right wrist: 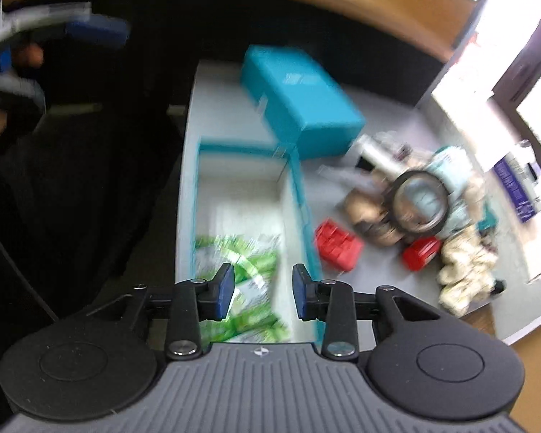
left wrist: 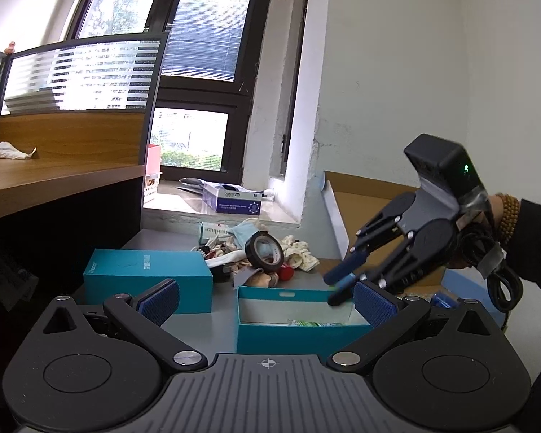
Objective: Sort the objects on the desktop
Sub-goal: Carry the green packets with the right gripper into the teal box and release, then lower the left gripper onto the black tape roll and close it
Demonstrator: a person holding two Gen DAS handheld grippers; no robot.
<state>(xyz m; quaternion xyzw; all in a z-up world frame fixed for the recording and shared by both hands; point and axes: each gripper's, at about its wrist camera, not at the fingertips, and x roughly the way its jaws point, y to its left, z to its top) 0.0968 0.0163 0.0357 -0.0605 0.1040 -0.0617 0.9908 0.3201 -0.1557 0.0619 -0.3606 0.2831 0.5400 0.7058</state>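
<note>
An open teal box (left wrist: 295,335) (right wrist: 299,187) sits on the grey desk (right wrist: 360,274) with green-and-white packets (right wrist: 249,281) inside. Its teal lid (left wrist: 148,278) (right wrist: 299,108) lies beside it. A pile of cloths, a black tape roll (left wrist: 265,252) (right wrist: 418,202) and two red objects (right wrist: 337,245) lies to the side. My left gripper (left wrist: 267,303) is open and empty, just before the box. My right gripper (right wrist: 261,290) (left wrist: 337,285) is open and empty, hovering over the box's packets. The right wrist view is blurred.
A wooden desk with a partition (left wrist: 65,176) stands on the left. A window sill (left wrist: 212,209) with a purple-and-white box (left wrist: 234,200) lies behind the pile. A cardboard box (left wrist: 371,198) stands at the right by the wall.
</note>
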